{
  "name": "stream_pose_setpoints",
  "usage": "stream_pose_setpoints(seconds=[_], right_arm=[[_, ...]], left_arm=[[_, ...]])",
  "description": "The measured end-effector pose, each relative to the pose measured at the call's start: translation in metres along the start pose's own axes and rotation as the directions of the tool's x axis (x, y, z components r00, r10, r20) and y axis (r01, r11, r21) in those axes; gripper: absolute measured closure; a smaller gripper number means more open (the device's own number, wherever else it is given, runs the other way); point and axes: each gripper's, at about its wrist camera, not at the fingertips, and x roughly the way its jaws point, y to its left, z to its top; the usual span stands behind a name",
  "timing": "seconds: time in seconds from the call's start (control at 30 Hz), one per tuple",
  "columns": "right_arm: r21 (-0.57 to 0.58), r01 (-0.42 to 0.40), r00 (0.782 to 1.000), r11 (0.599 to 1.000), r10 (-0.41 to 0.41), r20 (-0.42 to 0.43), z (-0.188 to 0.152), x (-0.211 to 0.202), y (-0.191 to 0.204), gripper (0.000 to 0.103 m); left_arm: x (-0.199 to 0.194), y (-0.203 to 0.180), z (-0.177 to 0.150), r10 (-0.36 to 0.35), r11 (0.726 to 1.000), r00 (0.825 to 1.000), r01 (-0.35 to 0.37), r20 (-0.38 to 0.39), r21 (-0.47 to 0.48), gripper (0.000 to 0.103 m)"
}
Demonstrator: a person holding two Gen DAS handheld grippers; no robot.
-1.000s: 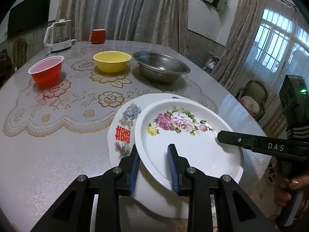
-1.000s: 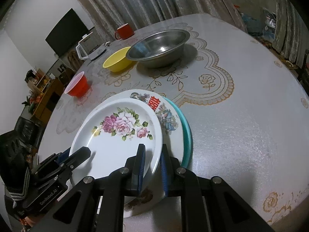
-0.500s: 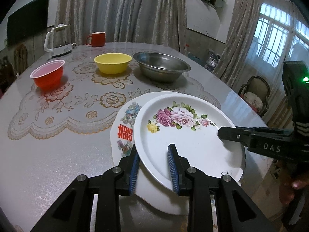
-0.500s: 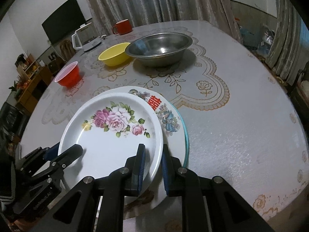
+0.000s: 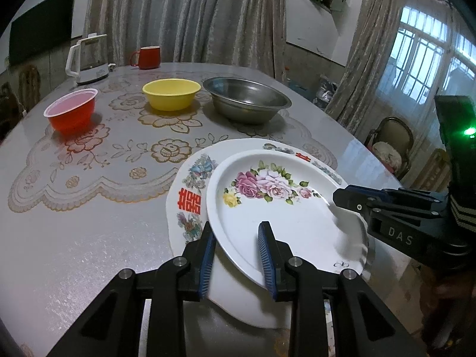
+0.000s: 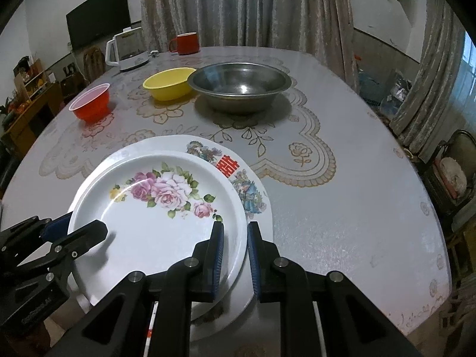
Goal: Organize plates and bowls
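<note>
- Our left tongs pinch the near rim of the rose plate — one pad under it, one inside.
- Our right tongs clamp its opposite rim.
- The rose plate sits tilted over a larger patterned plate on the bench.
- Beyond — red bowl, yellow bowl, steel bowl.

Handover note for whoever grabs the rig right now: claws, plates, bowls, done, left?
Left claw: shut on the rose plate, at its near rim.
Right claw: shut on the same plate's opposite rim.
The rose plate sits over the red-character plate, offset toward the table edge.
Red bowl, yellow bowl and steel bowl stand apart in a row behind.
Done: plates partly stacked.
Left: centre the rose plate and release it; probably nest the bowls.
</note>
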Motion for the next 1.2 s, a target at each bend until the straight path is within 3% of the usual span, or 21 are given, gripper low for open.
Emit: stream_pose_setpoints(seconds=[0.17, 0.43, 0.57, 0.77, 0.87, 1.03, 1.2], right_arm=[[-0.007, 0.002, 1.000, 1.000, -0.002, -0.001, 0.001, 0.000, 0.001, 0.087], [0.058, -0.059, 0.998, 0.997, 0.060, -0.015, -0.001, -0.006, -0.008, 0.087], [0.066, -0.094, 0.996, 0.993, 0.093, 0.016, -0.002, -0.017, -0.009, 0.090], [0.030, -0.126, 0.992, 0.992, 0.126, 0.008, 0.001, -0.009, 0.012, 0.090], [0.062, -0.161, 0.987, 0.985, 0.161, 0.000, -0.002, -0.007, 0.010, 0.090], [0.084, -0.159, 0.985, 0.984, 0.154, 0.073, -0.004, -0.024, -0.003, 0.089], [0.113, -0.155, 0.987, 0.981, 0.149, 0.062, -0.007, -0.025, -0.012, 0.088]], left_arm=[[0.000, -0.001, 0.000, 0.001, 1.000, 1.000, -0.001, 0.002, -0.003, 0.074], [-0.002, -0.002, -0.001, 0.004, 1.000, 1.000, -0.004, 0.001, 0.004, 0.074], [0.003, -0.004, 0.000, 0.003, 1.000, 1.000, -0.003, -0.009, 0.007, 0.073], [0.007, -0.004, 0.002, 0.007, 1.000, 1.000, -0.007, -0.015, 0.013, 0.073], [0.000, -0.002, 0.004, 0.043, 0.999, 0.999, -0.043, 0.003, 0.022, 0.072], [-0.002, 0.003, 0.008, 0.063, 0.998, 0.998, -0.063, 0.004, 0.017, 0.072], [-0.004, 0.000, 0.009, 0.057, 0.998, 0.998, -0.057, 0.017, 0.011, 0.051]])
